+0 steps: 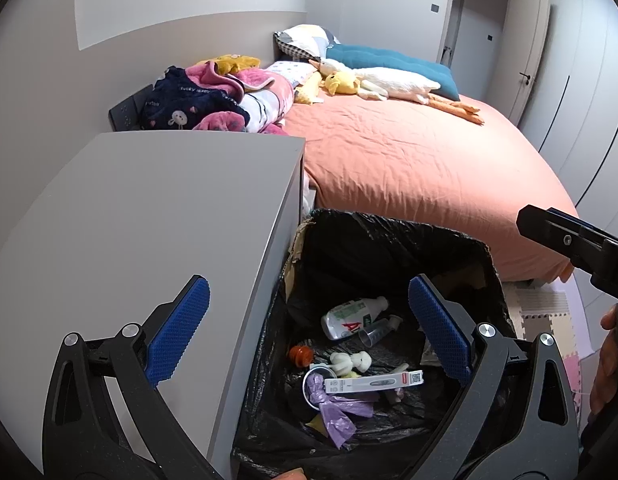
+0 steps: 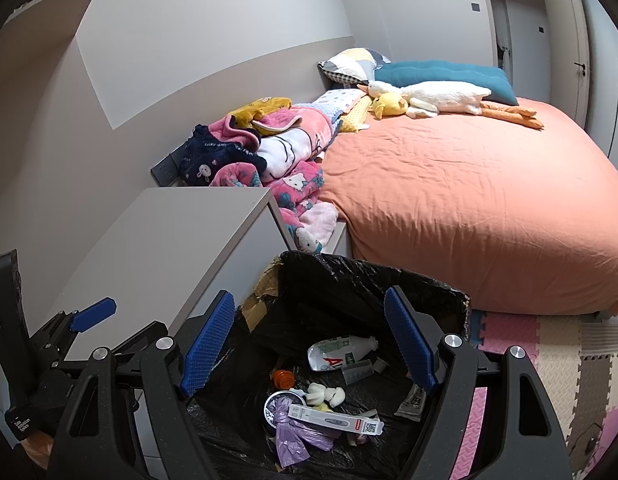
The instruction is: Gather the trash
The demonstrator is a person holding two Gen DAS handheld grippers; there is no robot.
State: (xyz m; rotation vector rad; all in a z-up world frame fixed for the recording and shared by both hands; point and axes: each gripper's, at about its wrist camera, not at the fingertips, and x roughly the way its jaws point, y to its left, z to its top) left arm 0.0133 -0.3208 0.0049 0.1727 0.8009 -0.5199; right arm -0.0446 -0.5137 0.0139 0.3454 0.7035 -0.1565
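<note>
Left gripper [image 1: 309,328]: lowest in the left wrist view, jaws spread wide, nothing between the blue pads; it hangs over the near left rim of the bin.
Right gripper [image 2: 309,344]: bottom centre of the right wrist view, jaws also wide apart and empty, set above the bin's mouth.
Bin [image 1: 485,256]: black-lined, lower centre in both views, wedged between the grey cabinet [image 1: 149,208] at left and the bed [image 1: 409,168] beyond.
Trash in the bin: white bottle [image 1: 355,316] toward the far side, long axis running left to right; a clear cup [image 1: 373,334] touches it; an orange cap [image 1: 301,354] lies left; a white boxed strip [image 1: 373,384] lies across purple wrapping [image 1: 341,408] nearest the camera.
Relation that matters: everything collected sits below and between the jaws already, so by my reading no piece is left to seize here; the next target has to lie away from the bin.
Cabinet top: middle left, bare as far as the frames show.
Bed: upper right, with a heap of blankets [image 2: 269,152], a plush goose [image 2: 441,100] and pillows; none of these reads as trash.
Floor mat [image 2: 549,360]: lower right of the right wrist view, no litter that I can make out.
Nearer hand: neither is clearly closer to any loose item.
</note>
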